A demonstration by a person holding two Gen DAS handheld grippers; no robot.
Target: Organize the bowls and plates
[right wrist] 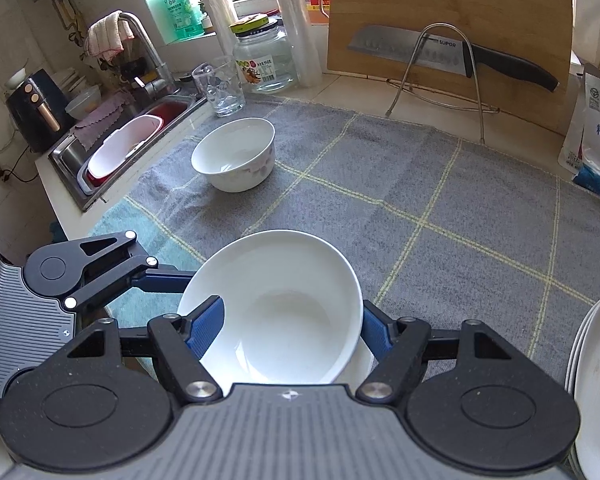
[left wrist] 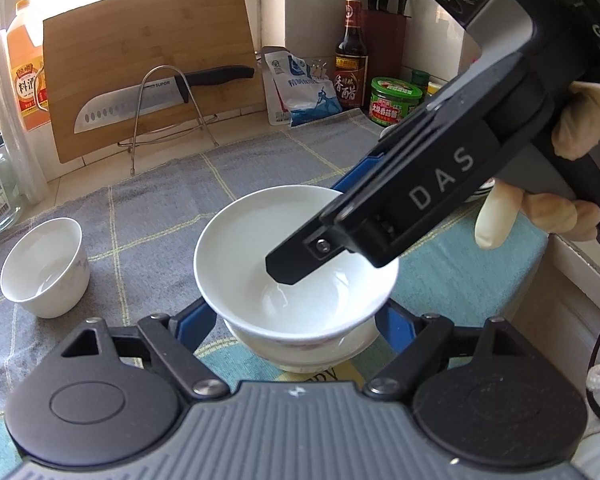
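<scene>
A wide white bowl (left wrist: 240, 248) rests tilted on a second white bowl (left wrist: 300, 352) on the grey checked cloth (left wrist: 160, 208). My right gripper (left wrist: 324, 220) comes in from the upper right. It is shut on the top bowl (right wrist: 284, 280), one finger inside it and the other outside its far wall. The blue fingers (left wrist: 196, 316) of my left gripper (left wrist: 292, 316) sit close against both sides of the lower bowl (right wrist: 364, 360). A smaller, deeper white bowl (left wrist: 44, 268) stands apart at the left, also in the right wrist view (right wrist: 234, 156).
A stack of white plates (right wrist: 596, 380) lies at the right edge. A cutting board with a knife on a wire rack (right wrist: 448, 64), a glass (right wrist: 220, 88), a jar (right wrist: 266, 60) and bottles line the back. A sink (right wrist: 120, 148) lies to the left.
</scene>
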